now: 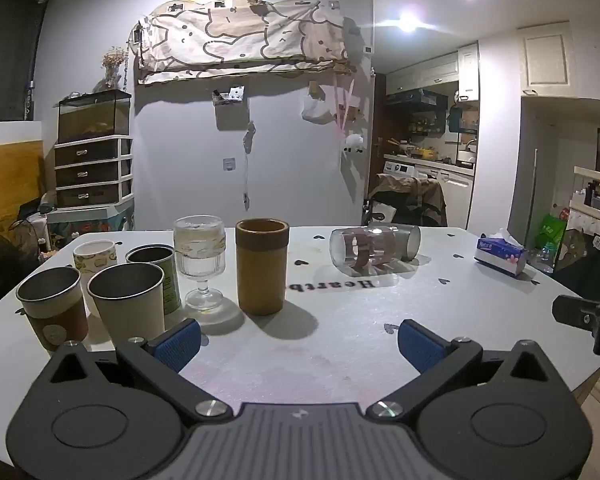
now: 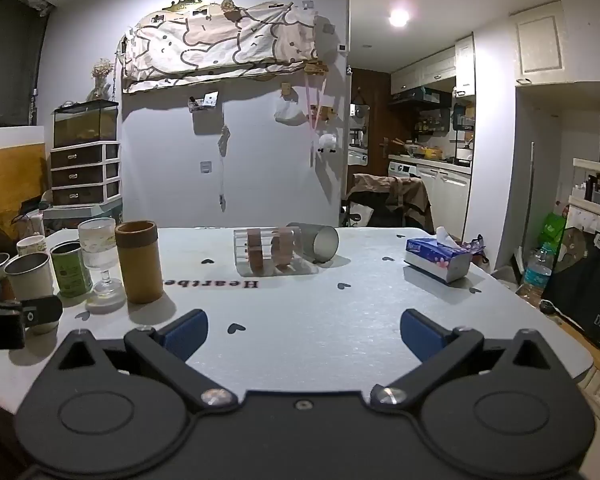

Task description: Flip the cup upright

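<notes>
Both claws, left claw and right claw, gape empty; ahead, the clear toppled cup may roll into the grey cup when nudged.

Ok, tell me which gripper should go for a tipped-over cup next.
Probably right. The right gripper is open with bare table up to the lying clear cup and grey cup; the left gripper faces the upright bamboo cup.
</notes>
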{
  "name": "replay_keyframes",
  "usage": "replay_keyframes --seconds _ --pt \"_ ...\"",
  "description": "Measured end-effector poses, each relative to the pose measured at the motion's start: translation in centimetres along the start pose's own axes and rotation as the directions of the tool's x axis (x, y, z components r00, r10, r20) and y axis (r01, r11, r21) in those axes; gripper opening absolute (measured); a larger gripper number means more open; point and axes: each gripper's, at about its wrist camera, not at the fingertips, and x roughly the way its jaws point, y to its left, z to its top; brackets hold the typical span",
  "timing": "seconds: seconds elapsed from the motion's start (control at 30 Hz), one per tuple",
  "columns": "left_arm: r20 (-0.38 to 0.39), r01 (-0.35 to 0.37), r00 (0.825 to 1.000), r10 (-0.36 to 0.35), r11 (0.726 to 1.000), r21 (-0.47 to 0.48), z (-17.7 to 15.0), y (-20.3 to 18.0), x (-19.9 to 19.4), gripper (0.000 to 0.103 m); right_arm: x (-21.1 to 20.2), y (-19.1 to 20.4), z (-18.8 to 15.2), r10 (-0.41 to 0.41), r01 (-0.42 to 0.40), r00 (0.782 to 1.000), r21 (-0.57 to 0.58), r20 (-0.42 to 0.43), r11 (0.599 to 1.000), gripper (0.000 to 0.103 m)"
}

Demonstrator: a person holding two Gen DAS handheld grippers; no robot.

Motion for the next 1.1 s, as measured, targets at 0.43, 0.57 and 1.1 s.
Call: replay_keyframes --seconds 0.43,0.57,1.1 --pt "0.003 0.001 1.000 -0.001 1.000 -0.002 0.0 0.1 0.1 0.103 0.0 0.7 0.4 0.006 -0.006 1.000 -0.008 0.004 1.000 0.103" --pt "0.002 -0.001 1.000 0.001 1.000 -0.001 0.0 0.0 0.0 0.103 0.0 0.9 0.1 0.005 -0.005 1.000 -0.013 0.005 1.000 0.103" --pt "0.002 -0.004 1.000 0.004 1.000 0.001 0.0 0.0 0.1 0.103 -0.1 1.3 0.3 0.017 -0.017 1.000 -0.018 0.007 1.000 0.103"
